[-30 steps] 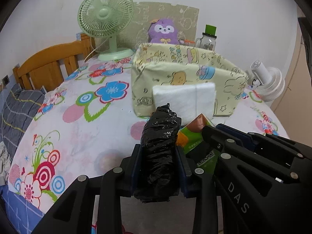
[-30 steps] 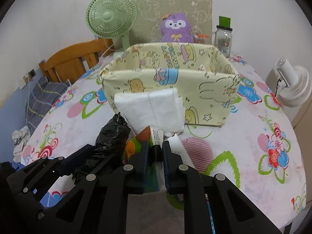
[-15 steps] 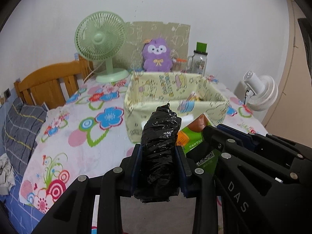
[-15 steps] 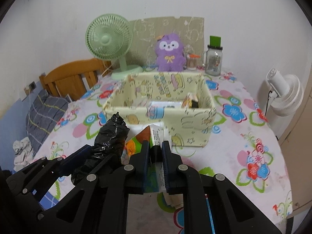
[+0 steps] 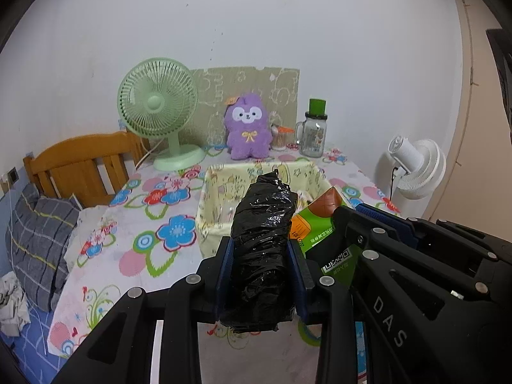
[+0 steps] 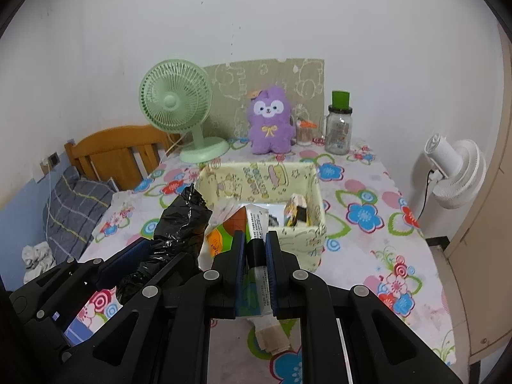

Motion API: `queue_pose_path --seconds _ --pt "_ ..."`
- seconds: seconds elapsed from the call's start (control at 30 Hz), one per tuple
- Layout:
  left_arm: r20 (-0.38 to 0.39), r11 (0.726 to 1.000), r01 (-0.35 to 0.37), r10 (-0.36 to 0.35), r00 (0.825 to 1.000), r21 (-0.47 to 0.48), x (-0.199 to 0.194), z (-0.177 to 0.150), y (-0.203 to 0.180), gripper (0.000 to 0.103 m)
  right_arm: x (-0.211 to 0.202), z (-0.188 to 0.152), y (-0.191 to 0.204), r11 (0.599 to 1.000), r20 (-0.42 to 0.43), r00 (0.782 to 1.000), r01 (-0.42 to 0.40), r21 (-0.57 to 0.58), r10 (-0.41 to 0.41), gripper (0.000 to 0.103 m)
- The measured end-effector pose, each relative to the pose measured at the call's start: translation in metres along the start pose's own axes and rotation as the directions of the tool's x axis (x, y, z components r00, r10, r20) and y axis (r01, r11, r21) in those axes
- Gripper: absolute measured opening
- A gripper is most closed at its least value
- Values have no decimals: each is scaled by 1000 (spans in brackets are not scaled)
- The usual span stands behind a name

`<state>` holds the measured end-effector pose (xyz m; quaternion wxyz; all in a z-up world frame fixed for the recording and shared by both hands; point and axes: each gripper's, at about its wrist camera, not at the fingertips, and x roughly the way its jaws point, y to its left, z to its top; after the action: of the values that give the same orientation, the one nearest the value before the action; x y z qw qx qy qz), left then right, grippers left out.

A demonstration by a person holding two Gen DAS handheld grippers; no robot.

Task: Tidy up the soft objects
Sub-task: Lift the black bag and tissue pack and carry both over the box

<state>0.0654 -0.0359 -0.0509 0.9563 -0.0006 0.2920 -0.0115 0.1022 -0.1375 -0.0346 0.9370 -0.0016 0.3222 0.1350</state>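
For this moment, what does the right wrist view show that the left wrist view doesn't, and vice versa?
Only the right wrist view looks down into the fabric bin, showing packets on its floor, and the right tool clamped on the green pack. Only the left wrist view shows the left tool squeezing the black bag roll head-on, and the pack's QR code. Both show the fan, purple plush, jar and floral tablecloth.

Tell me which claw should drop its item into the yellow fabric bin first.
Right, probably. The right claw holds the green packet, whose tip already overlaps the yellow fabric bin opening. The left claw grips the black plastic bundle slightly further left, near the bin's left wall.
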Motion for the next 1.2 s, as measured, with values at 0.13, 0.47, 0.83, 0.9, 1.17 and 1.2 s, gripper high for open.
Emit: queue_pose_path --seconds 0.13,0.47,0.83,0.9,1.17,1.2 --pt "24 1000 2 -3 1000 7 -4 10 -1 33 -5 9 -1 1000 21 1000 4 0 -4 16" --pt "51 1000 11 -12 999 25 3 31 -2 33 1 31 -6 1000 44 999 19 8 -20 16" --pt "54 1000 -1 -1 999 29 27 52 0 33 29 54 -12 1000 47 999 22 14 -22 16" --pt "44 1000 3 -5 999 30 35 56 1 33 38 58 -16 1000 39 999 20 24 -21 16" --pt "12 999 -10 9 1000 34 70 69 0 34 73 70 -27 999 13 1000 13 38 -13 16" --pt "7 1000 -8 8 1000 30 74 70 1 34 77 71 -27 999 9 1000 11 38 -11 16"
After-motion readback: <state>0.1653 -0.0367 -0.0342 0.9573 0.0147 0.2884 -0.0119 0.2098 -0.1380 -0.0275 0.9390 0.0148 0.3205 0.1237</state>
